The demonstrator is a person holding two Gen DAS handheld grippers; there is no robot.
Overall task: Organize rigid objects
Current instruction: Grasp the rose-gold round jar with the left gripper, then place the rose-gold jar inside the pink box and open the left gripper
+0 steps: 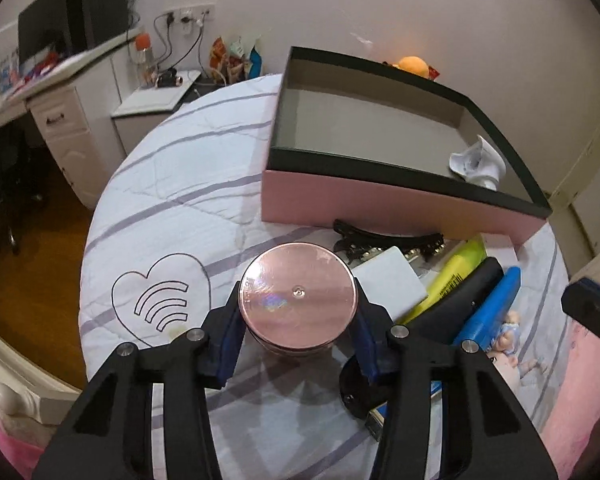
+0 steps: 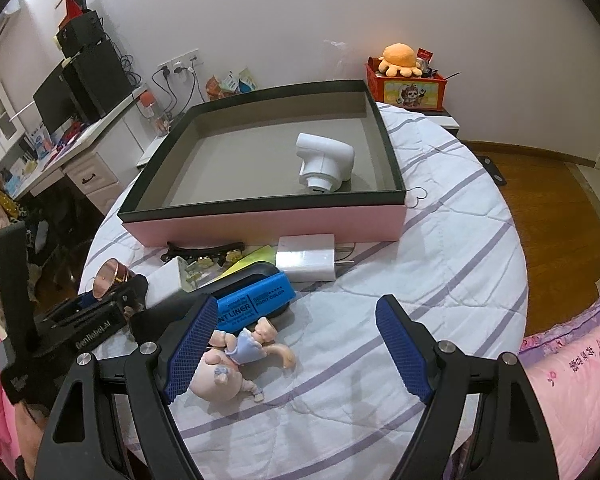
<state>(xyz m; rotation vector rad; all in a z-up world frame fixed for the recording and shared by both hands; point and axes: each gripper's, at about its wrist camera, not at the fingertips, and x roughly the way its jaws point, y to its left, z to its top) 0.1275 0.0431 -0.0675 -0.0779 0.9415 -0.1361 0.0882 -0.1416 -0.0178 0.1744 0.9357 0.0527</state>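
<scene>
A round pink jar (image 1: pixel 296 300) with a shiny lid stands on the striped bedspread (image 1: pixel 172 184). My left gripper (image 1: pixel 298 314) is shut on it, one blue pad against each side; the right wrist view shows the jar (image 2: pixel 110 276) at the far left. My right gripper (image 2: pixel 296 304) is open above the bedspread, with a small doll (image 2: pixel 236 356) lying beside its left finger and nothing between the pads. Behind stands a pink box (image 2: pixel 260 224) with a black rim, holding a white device (image 2: pixel 324 164).
In front of the box lie a black hair clip (image 1: pixel 388 240), a white charger (image 2: pixel 306 260), a yellow highlighter (image 1: pixel 456 272), a black case (image 1: pixel 460 300) and a blue marker (image 2: pixel 252 304). A desk (image 2: pixel 80 168) stands left, and a pink quilt (image 2: pixel 572 380) lies right.
</scene>
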